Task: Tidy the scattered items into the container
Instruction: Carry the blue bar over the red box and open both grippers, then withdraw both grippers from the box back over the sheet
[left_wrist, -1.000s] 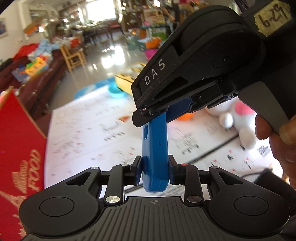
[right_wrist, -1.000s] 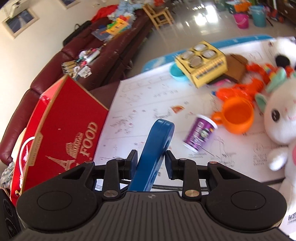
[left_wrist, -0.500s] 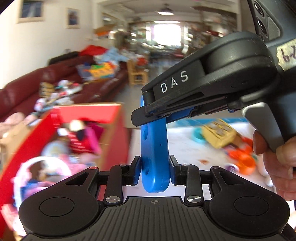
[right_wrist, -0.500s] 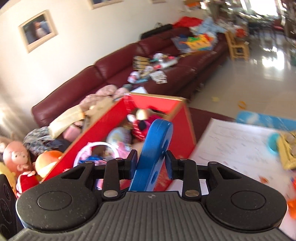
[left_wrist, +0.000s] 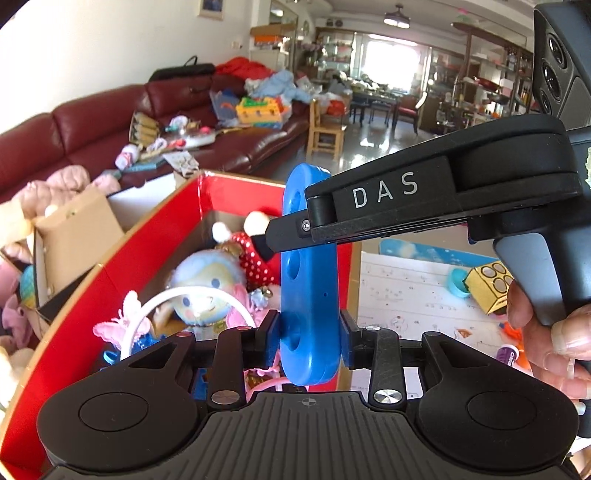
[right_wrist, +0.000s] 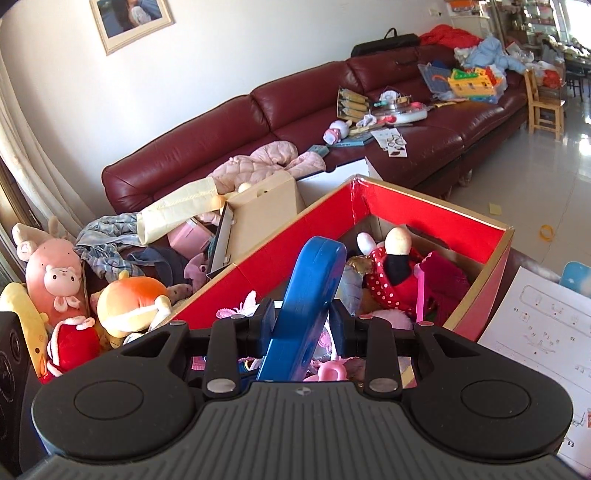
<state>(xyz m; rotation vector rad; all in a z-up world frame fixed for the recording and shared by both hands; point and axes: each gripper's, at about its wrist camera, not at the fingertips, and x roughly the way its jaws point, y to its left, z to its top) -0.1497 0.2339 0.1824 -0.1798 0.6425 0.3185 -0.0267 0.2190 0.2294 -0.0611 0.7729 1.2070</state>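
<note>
Both grippers are shut on one flat blue plastic toy (left_wrist: 309, 288), held upright above the red cardboard box (left_wrist: 110, 254). My left gripper (left_wrist: 308, 328) clamps its lower end. My right gripper (right_wrist: 301, 317) clamps the same blue toy (right_wrist: 308, 288) higher up and shows in the left wrist view (left_wrist: 295, 229) crossing from the right. The red box (right_wrist: 436, 206) holds several soft toys, among them a red polka-dot doll (right_wrist: 391, 280) and a pale blue-haired doll (left_wrist: 207, 291).
A maroon sofa (right_wrist: 295, 110) strewn with toys stands behind the box. Plush toys (right_wrist: 55, 277) and a beige carton (right_wrist: 258, 218) lie left of it. A white paper mat (left_wrist: 417, 295) to the right carries a yellow box (left_wrist: 491, 284), a teal bowl (left_wrist: 456, 282) and a purple cup (left_wrist: 508, 356).
Both grippers have carried the blue toy leftwards from over the paper mat until it hangs above the open red box. Both stay shut on it.
</note>
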